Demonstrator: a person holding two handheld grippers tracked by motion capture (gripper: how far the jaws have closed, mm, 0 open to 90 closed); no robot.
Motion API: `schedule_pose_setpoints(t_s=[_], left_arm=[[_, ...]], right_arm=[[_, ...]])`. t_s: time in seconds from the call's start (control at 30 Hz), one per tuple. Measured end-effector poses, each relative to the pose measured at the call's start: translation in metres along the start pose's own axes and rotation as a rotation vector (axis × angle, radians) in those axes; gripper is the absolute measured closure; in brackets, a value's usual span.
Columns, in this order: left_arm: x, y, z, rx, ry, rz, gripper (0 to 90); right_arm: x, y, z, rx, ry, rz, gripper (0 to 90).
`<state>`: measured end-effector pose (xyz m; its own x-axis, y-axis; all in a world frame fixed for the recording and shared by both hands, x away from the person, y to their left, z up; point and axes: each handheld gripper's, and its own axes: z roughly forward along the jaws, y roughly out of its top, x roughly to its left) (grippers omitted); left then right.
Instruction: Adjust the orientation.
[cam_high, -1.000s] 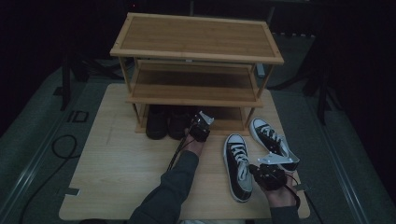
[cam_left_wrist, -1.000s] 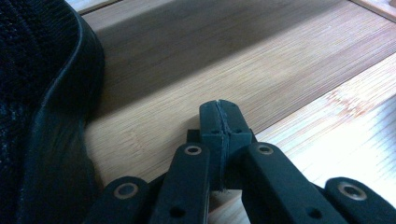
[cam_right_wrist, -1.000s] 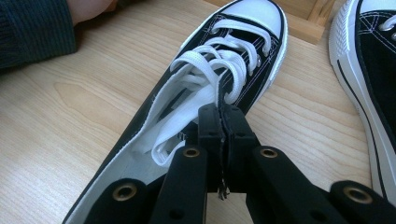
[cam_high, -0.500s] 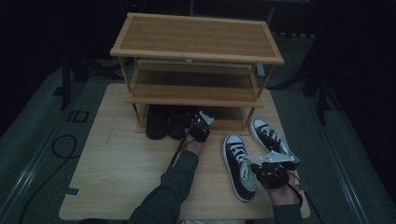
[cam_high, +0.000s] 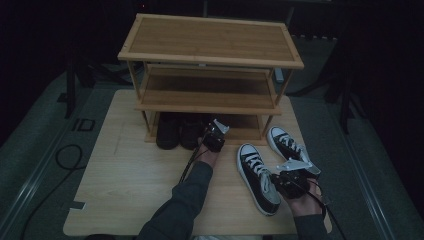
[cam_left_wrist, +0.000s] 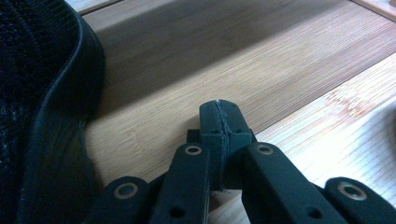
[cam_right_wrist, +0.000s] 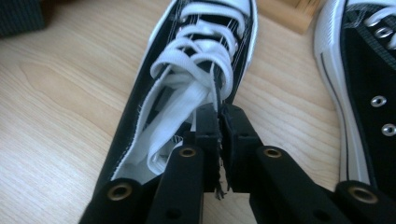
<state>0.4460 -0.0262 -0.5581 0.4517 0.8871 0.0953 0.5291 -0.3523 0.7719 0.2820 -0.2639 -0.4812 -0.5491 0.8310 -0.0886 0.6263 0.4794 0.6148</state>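
A black-and-white high-top sneaker (cam_high: 255, 170) lies on the wooden board, toe toward the rack. My right gripper (cam_high: 274, 186) is at its heel end; in the right gripper view (cam_right_wrist: 219, 112) the jaws pinch the canvas edge of this sneaker (cam_right_wrist: 201, 56) beside the white laces. These jaws have just been opening a little, with the thin canvas still between them. Its mate (cam_high: 285, 145) lies just to the right (cam_right_wrist: 359, 70). My left gripper (cam_high: 214, 131) is at the rack's bottom level, shut on nothing (cam_left_wrist: 220, 109), beside a black shoe (cam_left_wrist: 42, 93).
A three-tier bamboo shoe rack (cam_high: 210, 40) stands at the back of the light wooden board (cam_high: 130, 185). Two dark shoes (cam_high: 170, 132) sit under its lowest shelf at the left. A cable loops on the grey floor (cam_high: 65, 155) left of the board.
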Motion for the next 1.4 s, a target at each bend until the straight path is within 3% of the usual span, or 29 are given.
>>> schedule_pose_setpoints(t_s=[0.53, 0.83, 1.4], left_arm=[[0.0, 0.0, 0.0, 0.001, 0.003, 0.005, 89.9], [0.0, 0.0, 0.0, -0.001, 0.003, 0.004, 89.9], [-0.001, 0.0, 0.0, 0.0, 0.004, 0.006, 90.0]], right_arm=[[-0.008, 0.012, 0.032, 0.108, 0.038, 0.012, 81.7], [-0.019, 0.011, 0.032, 0.101, 0.089, 0.035, 86.2], [-0.016, 0.012, 0.032, 0.107, 0.069, 0.017, 86.2]])
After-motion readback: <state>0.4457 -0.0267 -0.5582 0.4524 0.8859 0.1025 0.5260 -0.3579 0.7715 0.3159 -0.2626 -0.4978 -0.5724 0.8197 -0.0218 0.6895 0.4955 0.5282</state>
